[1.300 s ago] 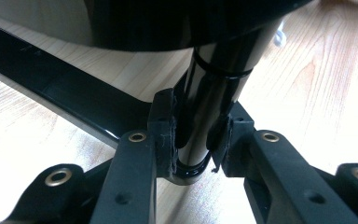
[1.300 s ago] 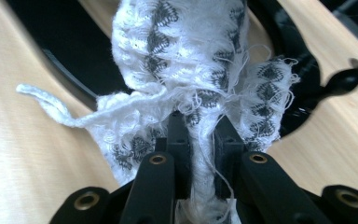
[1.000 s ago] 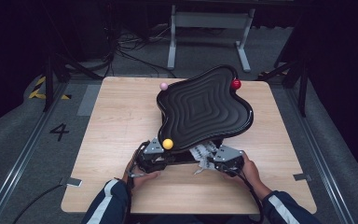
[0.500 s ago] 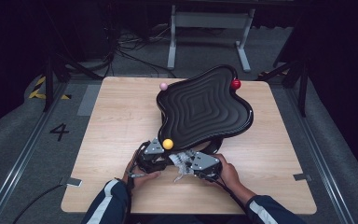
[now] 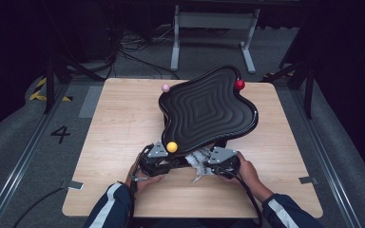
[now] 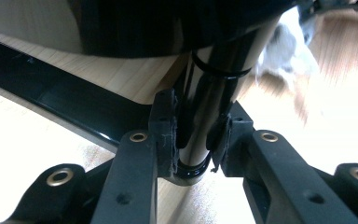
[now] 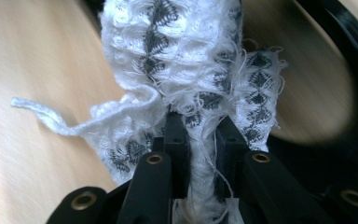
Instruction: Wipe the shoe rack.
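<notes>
A black wavy board [image 5: 206,111] stands tilted on a black stand on the wooden table [image 5: 119,128]. Three small balls sit at its rim: pink [image 5: 165,88], red [image 5: 239,84], yellow [image 5: 172,147]. My left gripper [image 5: 158,160] is under the board's near edge; in the left gripper view it [image 6: 196,128] is shut on the stand's glossy black post [image 6: 214,88]. My right gripper [image 5: 217,160] sits just right of it, shut on a white knitted cloth [image 7: 191,56] with a dark pattern. The cloth [image 5: 197,159] lies against the stand's base.
A black bar of the stand's base [image 6: 74,109] runs across the table under the board. A metal frame [image 5: 209,28] and cables stand on the floor behind the table. Bare wood lies to the left and right of the board.
My right gripper swept left with the cloth toward the left gripper, then came back to the right. The left gripper and the board have stayed put.
</notes>
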`<move>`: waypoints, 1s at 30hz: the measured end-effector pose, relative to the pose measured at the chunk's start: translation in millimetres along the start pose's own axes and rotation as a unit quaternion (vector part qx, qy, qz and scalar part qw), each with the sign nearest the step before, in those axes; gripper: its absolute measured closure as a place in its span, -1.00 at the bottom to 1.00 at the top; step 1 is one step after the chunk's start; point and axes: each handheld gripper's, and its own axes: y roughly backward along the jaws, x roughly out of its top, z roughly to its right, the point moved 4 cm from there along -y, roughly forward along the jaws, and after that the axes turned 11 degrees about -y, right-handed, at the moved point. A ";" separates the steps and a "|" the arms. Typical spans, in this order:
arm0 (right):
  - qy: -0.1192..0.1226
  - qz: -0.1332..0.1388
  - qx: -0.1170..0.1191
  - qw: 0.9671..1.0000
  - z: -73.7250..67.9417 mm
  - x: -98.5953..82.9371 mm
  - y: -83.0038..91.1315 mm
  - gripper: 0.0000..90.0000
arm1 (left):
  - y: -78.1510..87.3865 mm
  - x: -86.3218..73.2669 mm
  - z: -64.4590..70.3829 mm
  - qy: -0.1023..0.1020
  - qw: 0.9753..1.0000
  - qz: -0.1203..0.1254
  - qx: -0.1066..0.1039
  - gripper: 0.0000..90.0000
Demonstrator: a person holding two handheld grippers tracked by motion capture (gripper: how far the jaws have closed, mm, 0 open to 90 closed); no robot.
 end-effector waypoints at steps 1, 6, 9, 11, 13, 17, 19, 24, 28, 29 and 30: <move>-0.002 -0.005 -0.018 1.000 8.4 -5.8 3.8 0.77 | 0.0 0.0 0.2 0.001 1.000 0.000 0.000 0.61; -0.031 -0.011 -0.065 0.997 34.5 -21.6 11.4 0.80 | 0.4 -0.1 0.9 0.004 1.000 -0.001 0.000 0.61; -0.061 -0.001 -0.079 0.995 50.4 -30.4 18.0 0.81 | 0.3 -0.1 1.4 0.006 1.000 0.001 0.002 0.60; -0.066 0.005 -0.088 0.994 56.2 -33.4 23.0 0.82 | 1.0 -0.2 1.8 0.003 1.000 -0.002 -0.001 0.60; -0.070 0.013 -0.099 0.993 60.7 -35.9 29.3 0.82 | 0.8 -0.3 2.2 0.003 1.000 -0.001 -0.001 0.60; -0.084 0.038 -0.106 0.990 71.0 -40.2 45.9 0.82 | 0.8 -0.2 2.5 0.004 1.000 -0.001 -0.001 0.58; -0.095 0.055 -0.111 0.988 75.3 -41.7 56.6 0.82 | 0.7 -0.2 2.7 0.005 1.000 0.000 -0.002 0.57; -0.122 0.112 -0.130 0.978 85.3 -45.7 92.7 0.82 | 0.6 -0.1 2.7 0.004 1.000 0.001 -0.003 0.56; -0.144 0.142 -0.142 0.969 92.1 -46.0 112.0 0.82 | 0.8 -0.2 2.5 0.005 1.000 0.000 -0.003 0.56; -0.150 0.155 -0.146 0.965 94.4 -45.0 118.2 0.82 | 0.9 -0.2 2.5 0.005 1.000 -0.001 -0.002 0.57; -0.156 0.168 -0.150 0.962 96.2 -43.5 124.0 0.82 | 0.7 -0.1 2.5 0.005 1.000 0.000 -0.003 0.57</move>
